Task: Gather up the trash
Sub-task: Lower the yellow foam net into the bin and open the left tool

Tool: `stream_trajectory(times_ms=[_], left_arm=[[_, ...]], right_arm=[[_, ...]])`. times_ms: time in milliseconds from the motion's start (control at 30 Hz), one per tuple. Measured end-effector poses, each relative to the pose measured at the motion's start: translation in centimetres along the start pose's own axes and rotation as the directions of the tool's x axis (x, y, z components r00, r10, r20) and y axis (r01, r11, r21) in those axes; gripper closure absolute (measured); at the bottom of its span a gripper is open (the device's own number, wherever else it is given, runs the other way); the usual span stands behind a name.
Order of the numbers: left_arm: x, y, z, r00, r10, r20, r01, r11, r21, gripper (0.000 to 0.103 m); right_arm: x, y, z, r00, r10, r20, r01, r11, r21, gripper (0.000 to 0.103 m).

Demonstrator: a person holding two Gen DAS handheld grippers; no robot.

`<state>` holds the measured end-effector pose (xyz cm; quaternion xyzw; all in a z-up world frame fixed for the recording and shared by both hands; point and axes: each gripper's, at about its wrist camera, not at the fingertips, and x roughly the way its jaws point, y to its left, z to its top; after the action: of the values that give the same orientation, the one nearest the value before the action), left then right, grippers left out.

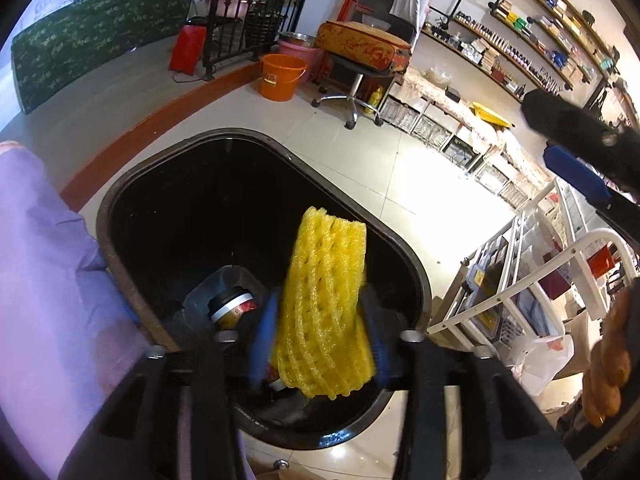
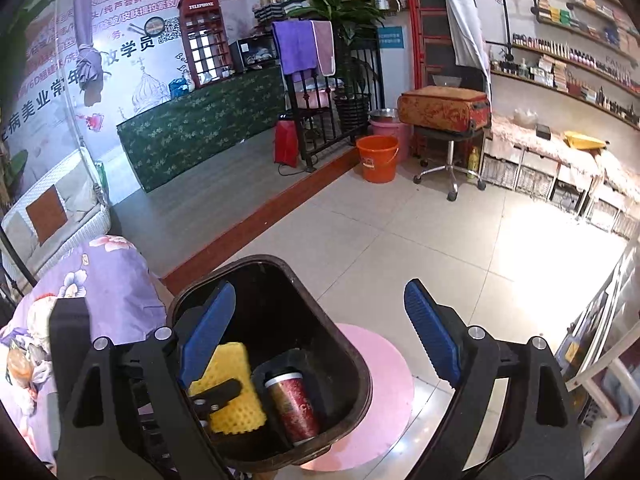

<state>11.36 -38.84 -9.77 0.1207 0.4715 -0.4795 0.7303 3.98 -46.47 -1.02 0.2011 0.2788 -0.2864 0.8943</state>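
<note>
A black trash bin stands on the tiled floor; it also shows in the right wrist view. My left gripper is shut on a yellow foam net sleeve and holds it over the bin's opening. The sleeve also shows in the right wrist view, with the left gripper's black finger across it. A red paper cup with a black lid lies inside the bin, seen too in the left wrist view. My right gripper is open and empty above the bin.
A purple floral cloth lies left of the bin. A pink round mat lies under the bin. A white cart stands to the right. An orange bucket and a stool with a suitcase stand farther back.
</note>
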Motion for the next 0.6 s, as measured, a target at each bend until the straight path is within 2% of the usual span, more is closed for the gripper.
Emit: stream_trajectory(times_ms=[33,100,433,600], left_arm=[[0.1,0.0,0.0,1.0,0.009,0.003,-0.009,1.0,0.0,0.033],[0.0,0.0,-0.1,0.999,0.025,0.025,-0.024,1.0,-0.006,0.023],[-1.6,0.6,-0.4,0.998,0.03,0.052,-0.029,0.999,-0.021,0.016],[-3.5,0.8,-1.1,0.994,0.071,0.088,-0.07,0.997,-0.018,0.014]], right_arm=[[0.0,0.0,-0.1,1.0,0.0,0.001,0.0,1.0,0.0,0.017],[0.0,0.1,-0.3,1.0,-0.002,-0.002,0.002,1.0,-0.001,0.017],[0.4,0.7,-0.7,1.0,0.01,-0.022,-0.009,1.0,0.007,0.017],[0.6,1.2,-0.9,0.999,0.029,-0.038,-0.028,1.0,0.011,0.017]])
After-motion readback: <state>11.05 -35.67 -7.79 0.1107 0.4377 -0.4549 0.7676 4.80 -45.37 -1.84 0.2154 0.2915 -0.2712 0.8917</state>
